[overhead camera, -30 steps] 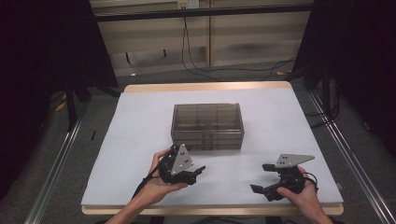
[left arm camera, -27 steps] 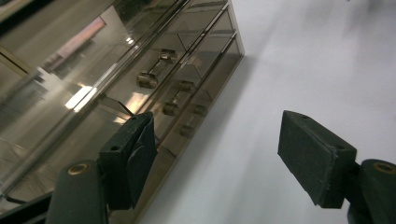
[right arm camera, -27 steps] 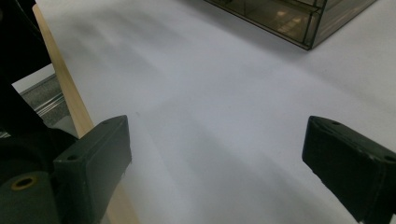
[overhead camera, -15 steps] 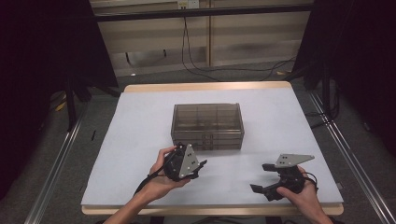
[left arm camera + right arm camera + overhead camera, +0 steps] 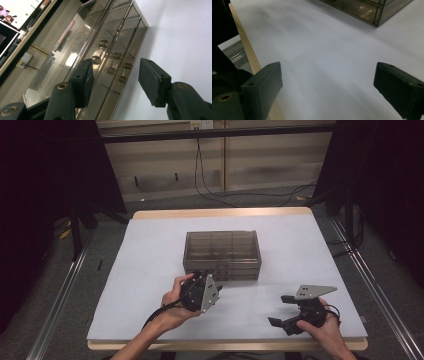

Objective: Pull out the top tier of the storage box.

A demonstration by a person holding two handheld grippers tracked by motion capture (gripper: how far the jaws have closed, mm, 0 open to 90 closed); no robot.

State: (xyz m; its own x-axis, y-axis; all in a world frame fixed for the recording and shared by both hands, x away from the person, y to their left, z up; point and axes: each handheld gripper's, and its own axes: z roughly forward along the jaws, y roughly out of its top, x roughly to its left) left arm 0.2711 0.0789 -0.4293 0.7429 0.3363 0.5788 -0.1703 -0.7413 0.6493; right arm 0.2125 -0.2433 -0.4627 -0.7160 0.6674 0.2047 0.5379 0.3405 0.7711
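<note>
Left tongs point(image 5: 204, 279) have neared the smoky translucent drawer box point(image 5: 222, 254), gaping, empty; right tongs point(image 5: 281, 311) likewise.

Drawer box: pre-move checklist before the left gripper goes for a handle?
1. Left gripper open: ok, fingers apart.
2. Fingers lined up on a handle: ok roughly, the drawer handles sit in the gap ahead, none touched yet.
3. Which handle is targeted: cannot tell, three lie close together.
4. Drawer box square on the white table cover, drawers shut: ok.
5. Right gripper out of the way: ok, open, low over the cover near the front edge.
6. Drawer contents: cannot tell through the tinted plastic.
</note>
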